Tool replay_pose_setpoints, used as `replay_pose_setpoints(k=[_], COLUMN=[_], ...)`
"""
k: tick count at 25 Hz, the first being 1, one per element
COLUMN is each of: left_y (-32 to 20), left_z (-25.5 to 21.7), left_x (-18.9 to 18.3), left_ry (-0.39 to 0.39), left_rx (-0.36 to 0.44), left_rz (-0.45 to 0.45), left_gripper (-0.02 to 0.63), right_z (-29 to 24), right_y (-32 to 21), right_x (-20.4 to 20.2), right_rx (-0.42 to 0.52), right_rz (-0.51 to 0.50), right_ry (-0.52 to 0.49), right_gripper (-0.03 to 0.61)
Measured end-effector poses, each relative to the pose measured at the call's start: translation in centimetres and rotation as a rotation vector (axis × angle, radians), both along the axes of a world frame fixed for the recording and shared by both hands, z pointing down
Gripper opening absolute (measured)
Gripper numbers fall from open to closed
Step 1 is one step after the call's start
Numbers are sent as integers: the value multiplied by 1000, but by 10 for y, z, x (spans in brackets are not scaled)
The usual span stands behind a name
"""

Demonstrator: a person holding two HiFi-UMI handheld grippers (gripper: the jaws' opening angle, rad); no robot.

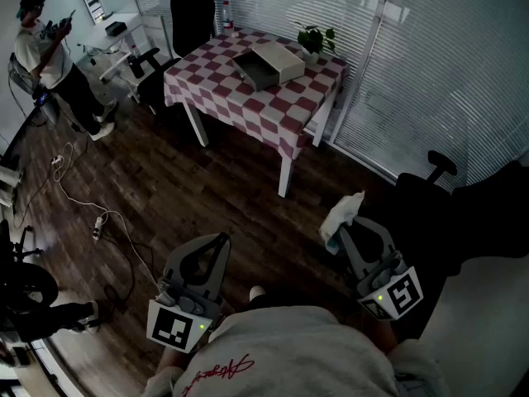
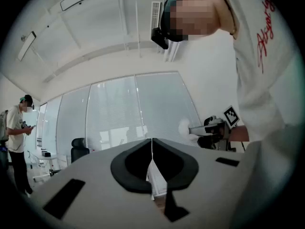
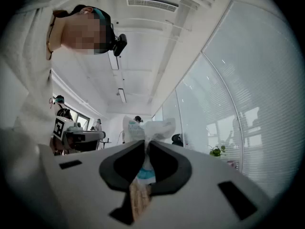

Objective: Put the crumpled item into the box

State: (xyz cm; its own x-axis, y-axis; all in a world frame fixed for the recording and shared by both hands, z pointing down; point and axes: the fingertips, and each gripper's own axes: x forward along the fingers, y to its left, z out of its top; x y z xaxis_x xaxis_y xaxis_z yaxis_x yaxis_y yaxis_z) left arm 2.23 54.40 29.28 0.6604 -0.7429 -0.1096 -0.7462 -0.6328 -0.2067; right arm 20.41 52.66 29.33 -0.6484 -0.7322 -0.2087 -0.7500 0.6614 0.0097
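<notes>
A crumpled white item [image 1: 341, 212] with blue print is pinched in my right gripper [image 1: 342, 229], low in the head view above the dark wood floor. In the right gripper view the jaws of that gripper [image 3: 146, 146] are shut on the item [image 3: 151, 128], which bulges out past the tips. My left gripper [image 1: 221, 241] hangs beside it to the left, shut with nothing in it [image 2: 151, 145]. The open grey box [image 1: 266, 64] lies on a red-and-white checked table [image 1: 240, 99] far ahead, well apart from both grippers.
A potted plant [image 1: 314, 40] stands on the table's far corner by the window blinds. A black office chair [image 1: 190, 11] stands behind the table. A person [image 1: 45, 50] stands at the far left. A white cable and power strip [image 1: 97, 226] trail across the floor.
</notes>
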Motion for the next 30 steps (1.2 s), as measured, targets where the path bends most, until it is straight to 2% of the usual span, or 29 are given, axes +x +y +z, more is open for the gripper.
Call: replay_pose_setpoints(k=[12, 30], left_y=[-3, -11], left_z=[2, -9], left_x=[-14, -40], left_ry=[0, -12], left_rx=[5, 48], left_rz=[28, 44], left_gripper=[18, 18], right_z=[5, -13], right_y=[1, -3], right_x=[-13, -28], right_rx=[1, 22], right_rz=[27, 55], right_ry=[47, -53], right_gripper=[46, 48])
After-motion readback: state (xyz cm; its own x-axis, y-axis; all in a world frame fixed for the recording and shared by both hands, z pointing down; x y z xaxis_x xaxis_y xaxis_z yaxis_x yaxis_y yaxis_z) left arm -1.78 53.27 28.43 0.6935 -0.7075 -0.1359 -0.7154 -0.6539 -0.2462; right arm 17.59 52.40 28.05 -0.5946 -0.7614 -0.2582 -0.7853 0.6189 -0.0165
